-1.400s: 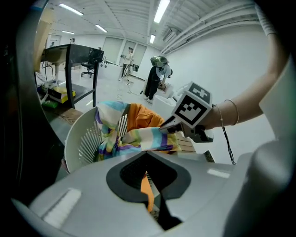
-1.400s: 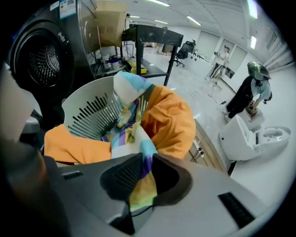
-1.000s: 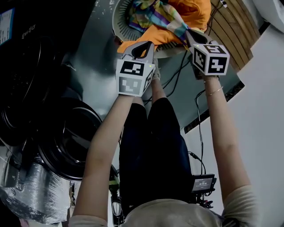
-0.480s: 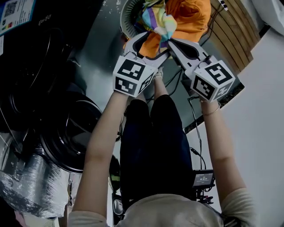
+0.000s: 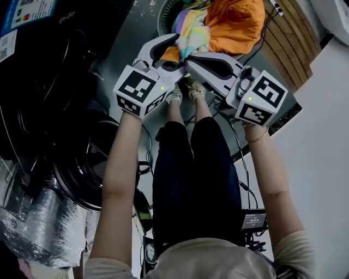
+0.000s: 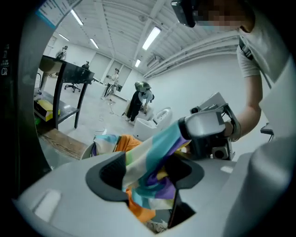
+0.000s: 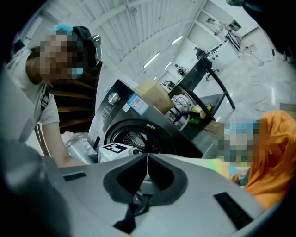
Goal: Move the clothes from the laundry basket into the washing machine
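Step in hand: pulling one piece out of the basket, not yet carrying it to the washer.

- Striped cloth (image 5: 193, 30) was strung from the basket (image 5: 166, 12) to the two grippers, with its lower part apparently on the pile and touching the orange garment (image 5: 237, 22), which lay in the basket.
- Right gripper (image 7: 147, 159) was clenched. The left gripper view showed the cloth running taut up to its tips, so I read it as pinching the cloth's end. Its own view showed only a thin seam between the jaws.
- Left gripper (image 6: 150, 162) was released, jaws apart and just closing a little. The cloth passed through the gap, but the pads didn't look to be pressing on it.
- Both grippers were raised above the basket, tips close together.
- The basket stood on the floor just past the person's feet. The washer (image 7: 134, 134) was on the person's left, with the drum visible, so the door looked open.

Next move, as I judge it:
- Either close the left gripper on the bunched middle of the cloth or drop it out of the way.
- Lift until the tail clears the basket rim and the orange garment.
- Swing left and down to the drum opening.

Risks: the tail could drag the orange garment out, and a one-point pinch on thin fabric could slip.
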The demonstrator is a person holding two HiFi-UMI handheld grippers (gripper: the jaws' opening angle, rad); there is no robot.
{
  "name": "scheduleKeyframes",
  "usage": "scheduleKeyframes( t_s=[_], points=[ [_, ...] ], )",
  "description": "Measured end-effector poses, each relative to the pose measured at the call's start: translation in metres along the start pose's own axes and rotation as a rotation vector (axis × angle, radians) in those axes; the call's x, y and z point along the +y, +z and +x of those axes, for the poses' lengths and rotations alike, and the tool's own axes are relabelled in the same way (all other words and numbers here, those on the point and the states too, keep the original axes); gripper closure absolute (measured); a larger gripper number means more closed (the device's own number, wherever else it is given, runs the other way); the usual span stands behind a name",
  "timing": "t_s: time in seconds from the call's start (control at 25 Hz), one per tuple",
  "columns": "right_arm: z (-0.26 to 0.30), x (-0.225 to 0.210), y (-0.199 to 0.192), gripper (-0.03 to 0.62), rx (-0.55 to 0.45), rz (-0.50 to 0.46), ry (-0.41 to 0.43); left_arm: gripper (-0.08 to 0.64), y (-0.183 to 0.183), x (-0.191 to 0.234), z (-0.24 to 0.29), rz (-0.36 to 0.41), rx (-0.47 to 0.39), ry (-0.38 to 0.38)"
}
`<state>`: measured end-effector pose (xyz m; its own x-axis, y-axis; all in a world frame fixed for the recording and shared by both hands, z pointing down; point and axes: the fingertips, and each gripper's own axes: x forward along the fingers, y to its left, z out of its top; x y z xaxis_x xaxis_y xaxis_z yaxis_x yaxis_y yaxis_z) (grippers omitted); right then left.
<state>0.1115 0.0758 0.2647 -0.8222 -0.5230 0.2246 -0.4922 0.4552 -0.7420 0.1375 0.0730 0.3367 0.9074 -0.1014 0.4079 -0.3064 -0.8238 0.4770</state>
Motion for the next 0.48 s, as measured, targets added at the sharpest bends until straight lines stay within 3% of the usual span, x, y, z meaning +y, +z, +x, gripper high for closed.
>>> scheduleKeyframes(
  t_s=[0.08,0.12,0.32,0.48],
  points=[
    [0.007,0.001,0.001,0.581,-0.026,0.028,0.029,0.461,0.004,-0.006,-0.004,0.022,-0.037,-0.029],
    [0.010,-0.001,0.002,0.581,-0.041,0.030,0.034,0.495,0.003,-0.007,-0.006,0.033,-0.038,-0.020],
    [0.017,-0.019,0.006,0.580,-0.135,-0.062,-0.039,0.525,-0.011,0.024,-0.035,-0.014,0.009,0.170],
    [0.014,-0.050,-0.014,0.578,-0.064,-0.103,-0.144,0.525,-0.006,0.048,-0.072,-0.090,-0.049,0.296]
  ],
)
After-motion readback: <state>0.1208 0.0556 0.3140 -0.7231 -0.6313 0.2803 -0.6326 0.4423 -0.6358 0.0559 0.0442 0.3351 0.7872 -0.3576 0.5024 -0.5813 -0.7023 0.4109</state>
